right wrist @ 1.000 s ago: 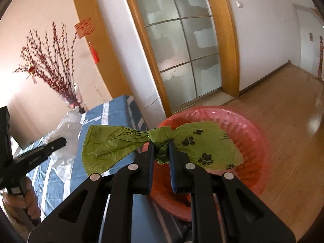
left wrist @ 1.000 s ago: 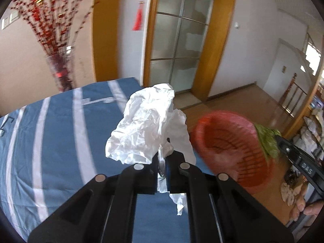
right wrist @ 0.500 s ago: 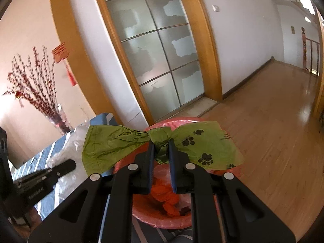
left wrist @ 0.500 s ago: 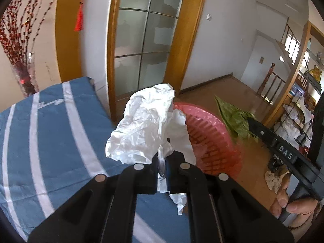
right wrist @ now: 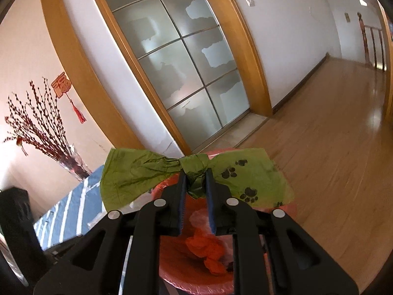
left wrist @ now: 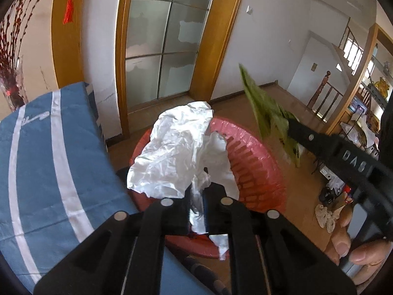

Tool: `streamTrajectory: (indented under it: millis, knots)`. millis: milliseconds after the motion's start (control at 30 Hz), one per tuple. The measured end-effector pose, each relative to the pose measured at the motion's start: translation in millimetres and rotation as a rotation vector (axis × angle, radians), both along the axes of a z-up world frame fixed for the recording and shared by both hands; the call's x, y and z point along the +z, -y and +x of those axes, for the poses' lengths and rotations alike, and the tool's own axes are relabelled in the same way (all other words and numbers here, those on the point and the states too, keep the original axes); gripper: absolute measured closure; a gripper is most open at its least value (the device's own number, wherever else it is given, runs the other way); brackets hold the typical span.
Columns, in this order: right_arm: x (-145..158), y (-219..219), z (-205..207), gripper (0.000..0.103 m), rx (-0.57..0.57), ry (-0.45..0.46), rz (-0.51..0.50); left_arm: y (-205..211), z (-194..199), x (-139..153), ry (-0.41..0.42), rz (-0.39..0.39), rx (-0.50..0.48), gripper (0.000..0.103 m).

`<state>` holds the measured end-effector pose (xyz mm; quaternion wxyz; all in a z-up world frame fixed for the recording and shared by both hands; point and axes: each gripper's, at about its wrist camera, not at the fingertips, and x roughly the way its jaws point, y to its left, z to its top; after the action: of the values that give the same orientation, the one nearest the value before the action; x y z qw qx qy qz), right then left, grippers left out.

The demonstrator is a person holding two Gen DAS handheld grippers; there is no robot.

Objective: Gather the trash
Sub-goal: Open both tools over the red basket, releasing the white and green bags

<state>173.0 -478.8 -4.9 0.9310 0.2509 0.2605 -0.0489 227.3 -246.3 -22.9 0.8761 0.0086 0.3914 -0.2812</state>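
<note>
A crumpled white plastic bag stands up between the fingers of my left gripper, whose jaws are opening while the plastic still fills the gap. It hangs over the red mesh basket. My right gripper has the knot of a green paw-print bag between its fingertips, and its jaws are opening too. That bag hovers above the basket's rim, with orange-red scraps lying inside. In the left wrist view the green bag shows to the right of the basket.
A table with a blue, white-striped cloth lies left of the basket. A vase of red branches stands at its far end. Behind are a frosted glass door and wooden floor. A hand holds the right gripper.
Both grippers have come from the table side to above the red basket, carrying their bags. The gap between each pair of fingers looks slightly wider than before.
</note>
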Motion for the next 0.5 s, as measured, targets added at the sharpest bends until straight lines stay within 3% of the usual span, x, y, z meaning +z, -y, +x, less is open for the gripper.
streamTrajectory:
  millis: [100,167,300,500]
  knots:
    - [-5,5,1,0.072,0.007,-0.009,0.027,-3,3,-9,-0.019,0.011,0.017,0.071]
    - [-7,6,-2,0.061,0.004,-0.009,0.027,-8,4,-15,-0.024,0.025,0.029,0.068]
    - [-8,8,-10,0.059,-0.007,-0.017,0.019,-23,4,-19,-0.034,0.036,0.056,0.061]
    - [4,-2,-37,0.039,-0.038,0.007,-0.061,-60,-17,-7,0.024,0.046,0.100,0.046]
